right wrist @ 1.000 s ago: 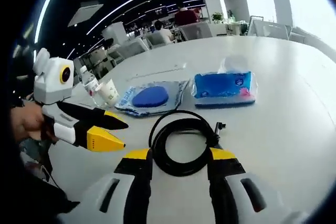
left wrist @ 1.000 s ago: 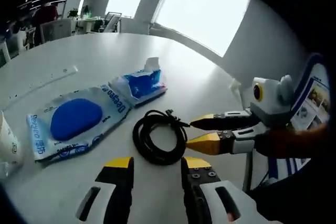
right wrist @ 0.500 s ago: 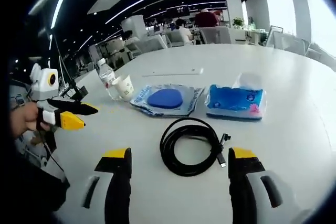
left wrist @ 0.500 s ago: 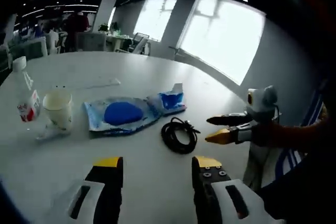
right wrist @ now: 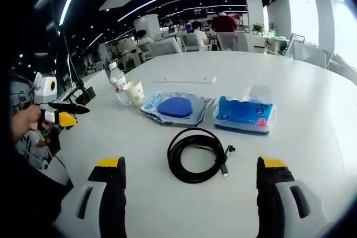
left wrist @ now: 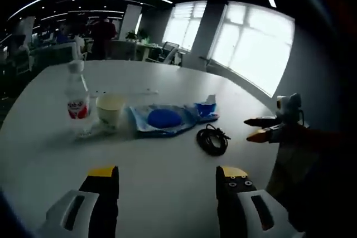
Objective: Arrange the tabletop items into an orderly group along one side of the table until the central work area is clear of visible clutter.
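Note:
A coiled black cable [left wrist: 212,139] [right wrist: 195,154] lies on the white table [left wrist: 44,154] [right wrist: 312,82]. Behind it sit a flat wet-wipes pack with a blue oval lid [left wrist: 163,119] [right wrist: 175,108] and a blue tissue pack [left wrist: 206,108] [right wrist: 244,115]. Further left stand a paper cup [left wrist: 109,110] [right wrist: 135,93] and a water bottle [left wrist: 77,96] [right wrist: 116,82]. My left gripper [left wrist: 167,174] [right wrist: 82,115] is open and empty, well back from the items. My right gripper [right wrist: 192,165] [left wrist: 248,129] is open wide, empty, with the cable ahead of it.
A long white strip [left wrist: 125,91] [right wrist: 187,80] lies flat behind the items. The table's near edge runs close under both grippers. Desks, chairs and seated people fill the office beyond the table's far side.
Both views have pulled back from the cable, so the items look smaller and the cup and bottle have come into view. Both grippers' jaws stand wider apart. The items have not moved.

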Demonstrator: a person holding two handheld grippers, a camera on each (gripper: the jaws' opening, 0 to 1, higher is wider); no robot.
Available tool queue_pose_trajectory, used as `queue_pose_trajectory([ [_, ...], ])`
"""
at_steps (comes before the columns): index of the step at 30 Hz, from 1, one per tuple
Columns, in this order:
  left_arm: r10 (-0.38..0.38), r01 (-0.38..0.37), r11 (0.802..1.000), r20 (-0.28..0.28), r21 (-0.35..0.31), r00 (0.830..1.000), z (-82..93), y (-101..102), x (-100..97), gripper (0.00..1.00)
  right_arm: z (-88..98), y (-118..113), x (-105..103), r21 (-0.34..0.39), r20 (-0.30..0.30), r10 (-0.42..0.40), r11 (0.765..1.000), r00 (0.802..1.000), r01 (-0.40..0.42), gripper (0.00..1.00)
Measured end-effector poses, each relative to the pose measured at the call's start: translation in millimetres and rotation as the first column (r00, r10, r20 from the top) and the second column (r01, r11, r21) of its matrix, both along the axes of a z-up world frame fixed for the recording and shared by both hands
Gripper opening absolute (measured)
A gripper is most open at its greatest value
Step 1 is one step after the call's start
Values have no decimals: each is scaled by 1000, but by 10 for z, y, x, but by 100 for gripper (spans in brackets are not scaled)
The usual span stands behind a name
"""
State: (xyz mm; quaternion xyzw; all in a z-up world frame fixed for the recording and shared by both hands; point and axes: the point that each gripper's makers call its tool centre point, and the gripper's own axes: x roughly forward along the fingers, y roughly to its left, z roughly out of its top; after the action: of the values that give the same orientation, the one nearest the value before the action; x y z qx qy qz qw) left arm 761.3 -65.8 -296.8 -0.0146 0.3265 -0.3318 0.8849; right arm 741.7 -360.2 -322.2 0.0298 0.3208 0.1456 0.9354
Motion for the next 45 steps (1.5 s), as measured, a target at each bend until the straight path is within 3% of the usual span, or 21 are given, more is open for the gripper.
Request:
queue_pose_trajectory([
  [7, 18, -18, 999, -4, 48, 1000, 39, 192, -113, 85, -1, -54, -212, 3, -16, 3, 1000, 1000, -3, 100],
  [11, 62, -62, 998, 6, 27, 998, 20, 364, -81, 86, 17, -80, -292, 14, -25, 1, 1000, 1000, -1, 100],
  [21, 86, -86, 995, -2, 51, 996, 67, 475, -221, 99, 85, -56, -396, -37, -23, 60, 997, 998, -61, 100],
  [25, 91, -92, 995, 16, 29, 996, 120, 479, -192, 100, 62, -51, -425, -39, -35, 61, 997, 998, -62, 100],
  [28, 55, -57, 997, 40, 52, 998, 191, 402, -191, 100, 118, -39, -419, -26, -26, 53, 998, 998, -54, 100],
  [34, 44, -46, 998, 28, 50, 999, 165, 376, -169, 100, 197, -34, -382, -29, -9, 50, 998, 999, -50, 100],
  [45, 15, -17, 998, 30, 52, 999, 151, 364, -161, 100, 183, -37, -388, -23, -20, 43, 999, 999, -43, 99],
])
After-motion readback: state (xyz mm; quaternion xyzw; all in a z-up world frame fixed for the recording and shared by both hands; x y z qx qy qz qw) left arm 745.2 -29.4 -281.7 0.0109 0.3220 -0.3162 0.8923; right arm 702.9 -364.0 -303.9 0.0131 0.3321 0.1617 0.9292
